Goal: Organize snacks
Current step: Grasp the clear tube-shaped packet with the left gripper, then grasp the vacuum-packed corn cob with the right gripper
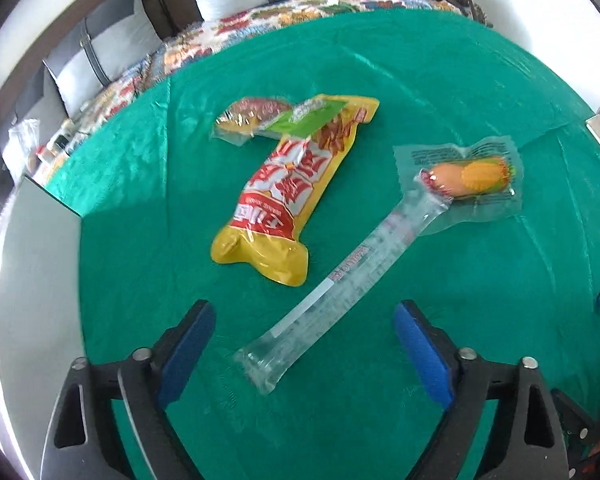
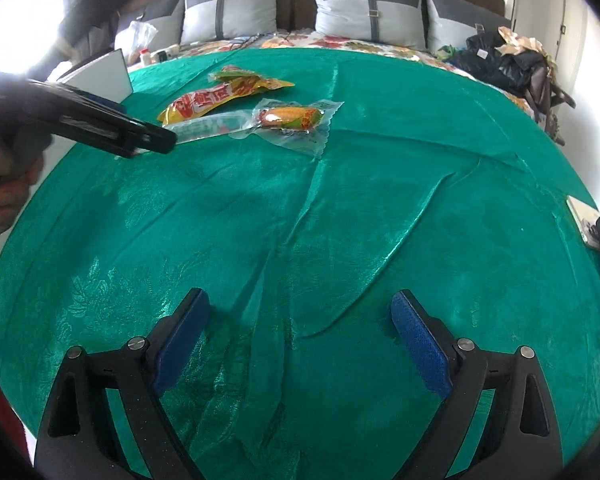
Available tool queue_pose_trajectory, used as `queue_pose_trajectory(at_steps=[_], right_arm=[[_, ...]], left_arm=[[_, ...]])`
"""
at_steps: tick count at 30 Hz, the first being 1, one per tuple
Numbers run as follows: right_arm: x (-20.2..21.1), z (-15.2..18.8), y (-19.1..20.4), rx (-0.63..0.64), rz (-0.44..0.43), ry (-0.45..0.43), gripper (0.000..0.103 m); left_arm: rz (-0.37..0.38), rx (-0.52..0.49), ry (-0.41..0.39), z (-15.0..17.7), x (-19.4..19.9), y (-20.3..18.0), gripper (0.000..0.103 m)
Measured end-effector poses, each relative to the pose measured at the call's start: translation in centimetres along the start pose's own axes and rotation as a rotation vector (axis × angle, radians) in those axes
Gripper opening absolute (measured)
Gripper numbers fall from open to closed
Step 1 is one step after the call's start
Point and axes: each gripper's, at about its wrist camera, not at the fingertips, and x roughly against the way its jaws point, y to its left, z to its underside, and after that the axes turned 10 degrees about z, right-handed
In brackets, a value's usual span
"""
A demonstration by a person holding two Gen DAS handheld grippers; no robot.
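From the left wrist camera, nearest the lens are the left gripper (image 1: 304, 332) and its blue-padded fingers (image 1: 188, 344), spread wide apart and holding nothing. Between them lies the near end of a long clear tube pack (image 1: 332, 296), a thin crinkly sleeve with faint printing. Its long axis runs diagonally away to the upper right, so the fingers would straddle it across its narrow width. Its far end touches or overlaps a clear vacuum pouch (image 1: 468, 178) holding a smooth orange sausage shape and a ribbed yellow corn piece. Left of the tube, apart from it, sits a glossy yellow snack bag (image 1: 284, 200) with red lettering, puffy at its near end. Its far end lies against a small clear-wrapped snack (image 1: 244, 118). All rest on a shiny green cloth (image 1: 420, 92) spread over a bed.

From the right wrist camera, nearest the lens is the right gripper (image 2: 300, 320), its fingers (image 2: 420, 344) also wide apart and empty, over bare wrinkled cloth. The snacks lie well apart from it, far ahead and to the left, where the left gripper (image 2: 156, 138) hovers just at the tube's end. The left hand is clearly the nearer, and the tube looks like its likely pick.
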Motion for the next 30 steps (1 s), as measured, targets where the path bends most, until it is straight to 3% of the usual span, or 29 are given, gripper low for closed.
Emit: queue_pose_trajectory(at_steps=[1, 2, 4, 6, 7, 14, 15, 17, 19, 21, 24, 26, 27, 30], right_arm=[[0.0, 0.0, 0.1, 0.0, 0.0, 0.0, 0.095], [-0.1, -0.1, 0.1, 0.002, -0.001, 0.001, 0.095], [-0.3, -0.2, 0.2, 0.006, -0.005, 0.001, 0.096], [-0.4, -0.3, 0.4, 0.009, -0.007, 0.002, 0.097], [-0.5, -0.3, 0.4, 0.01, -0.007, 0.002, 0.097], [-0.5, -0.3, 0.4, 0.01, -0.008, 0.001, 0.097], [-0.5, -0.3, 0.4, 0.01, -0.008, 0.001, 0.097], [-0.5, -0.3, 0.4, 0.01, -0.008, 0.001, 0.097], [-0.5, -0.3, 0.4, 0.011, -0.008, 0.001, 0.097], [-0.5, -0.3, 0.4, 0.011, -0.008, 0.001, 0.097], [-0.4, -0.3, 0.2, 0.011, -0.009, 0.0, 0.097], [-0.4, -0.3, 0.3, 0.011, -0.009, 0.0, 0.097], [-0.4, -0.3, 0.2, 0.01, -0.008, 0.001, 0.097], [-0.4, -0.3, 0.2, 0.01, -0.008, 0.0, 0.097]], left_arm=[[0.059, 0.027, -0.008, 0.0, 0.0, 0.4, 0.068], [0.108, 0.06, -0.014, 0.3, 0.2, 0.9, 0.061], [0.122, 0.096, -0.026, 1.1, 0.8, 1.3, 0.038], [0.173, 0.123, -0.021, 2.5, 1.7, 1.5, 0.024], [0.2, 0.147, -0.014, 3.6, 2.3, 1.5, 0.02], [0.199, 0.232, -0.011, 11.2, 5.7, 0.3, 0.02], [0.19, 0.234, -0.02, 11.7, 6.1, 0.1, 0.021], [0.147, 0.235, -0.046, 12.2, 6.5, -0.5, 0.037], [0.109, 0.258, -0.068, 12.1, 6.3, -0.4, 0.087], [0.061, 0.261, -0.12, 12.5, 6.0, -0.5, 0.091], [-0.01, 0.285, -0.098, 11.8, 4.3, 0.3, 0.094], [-0.027, 0.312, -0.141, 11.9, 4.3, 1.2, 0.097], [-0.033, 0.323, -0.147, 11.9, 4.1, 1.6, 0.103], [-0.045, 0.323, -0.205, 12.5, 4.1, 2.2, 0.103]])
